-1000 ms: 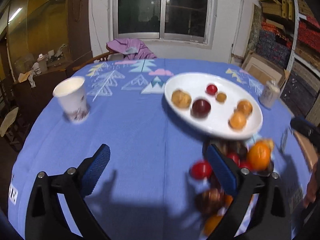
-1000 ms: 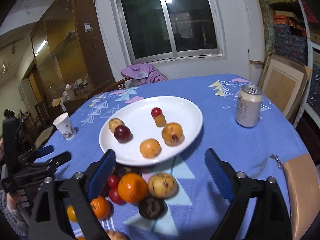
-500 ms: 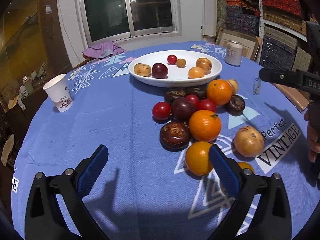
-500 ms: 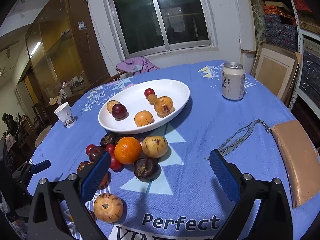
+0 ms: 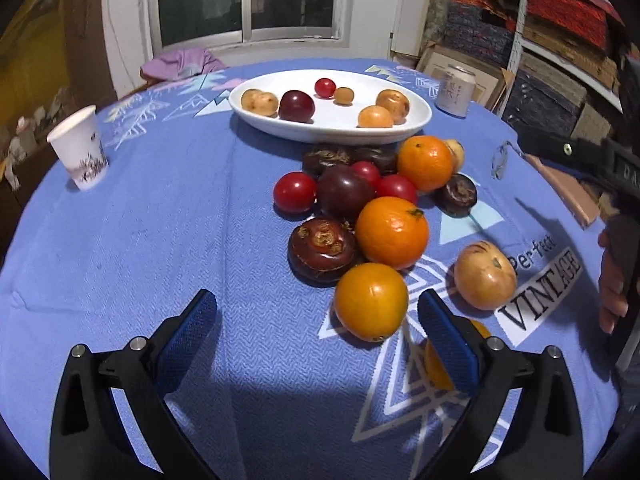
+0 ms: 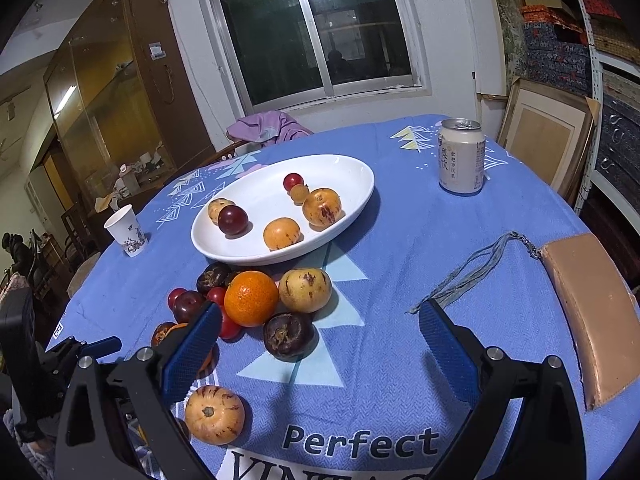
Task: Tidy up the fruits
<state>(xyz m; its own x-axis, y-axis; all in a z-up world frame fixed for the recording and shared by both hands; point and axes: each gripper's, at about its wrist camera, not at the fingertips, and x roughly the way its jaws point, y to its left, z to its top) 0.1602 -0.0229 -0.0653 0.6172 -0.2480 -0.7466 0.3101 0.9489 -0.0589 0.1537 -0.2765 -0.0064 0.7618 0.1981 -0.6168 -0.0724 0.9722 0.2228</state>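
Over the last second both of my cameras have pulled back and tilted down, so the round table with the blue cloth (image 5: 160, 240) now fills the views and the whole heap of loose fruit has come into sight. Before, I saw mostly the plate.

The white plate (image 6: 352, 184) stands in the far middle of the table and holds six small fruits. The heap lies just in front of it, on the cloth: two oranges, dark plums, small red fruits, brown mangosteens. Nearest to my left gripper (image 5: 316, 336) is a yellow-orange fruit (image 5: 370, 300); it sits just beside the right finger, not between the two. A striped pale fruit (image 6: 214, 414) lies alone, near my right gripper (image 6: 320, 344).

Both tongs are released, the jaws wide apart, and they hold nothing.

I judge that the sorting is only started: most fruit is still off the plate. The new view means I can choose a target now; the yellow-orange fruit seems the easiest, if I shift the left gripper a little to the right.

A paper cup (image 5: 78, 148) and a drink can (image 6: 460, 156) stand well apart from the fruit.
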